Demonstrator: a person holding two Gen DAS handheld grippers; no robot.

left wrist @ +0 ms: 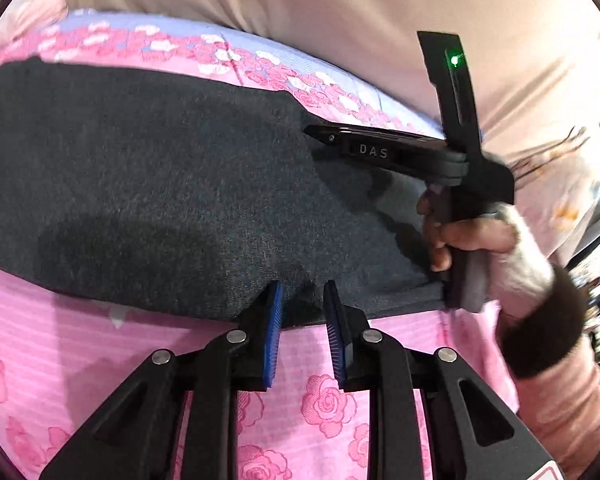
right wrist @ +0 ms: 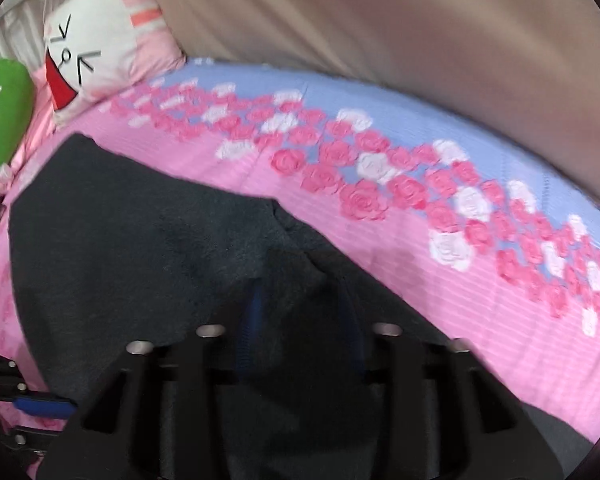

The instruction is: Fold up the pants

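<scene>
Dark grey pants (left wrist: 160, 184) lie flat on a pink rose-print bedsheet (left wrist: 80, 360). My left gripper (left wrist: 303, 300) sits at their near hem. Its blue pads stand a little apart, with the hem between them and a gap showing. A hand holds my right gripper (left wrist: 314, 133) at the right, its fingers lying sideways over the far edge of the pants. In the blurred right wrist view the pants (right wrist: 140, 248) fill the lower left. My right gripper (right wrist: 304, 320) has its blue pads apart, with dark cloth and shadow between them. A blue left fingertip (right wrist: 44, 405) shows at bottom left.
A white cartoon-face pillow (right wrist: 96, 48) and a green cushion (right wrist: 0, 112) lie at the bed's far left. A beige padded surface (right wrist: 380, 20) runs behind the bed. A pink sleeve with a dark cuff (left wrist: 540, 320) is at the right. The sheet has a lilac band (right wrist: 300, 92).
</scene>
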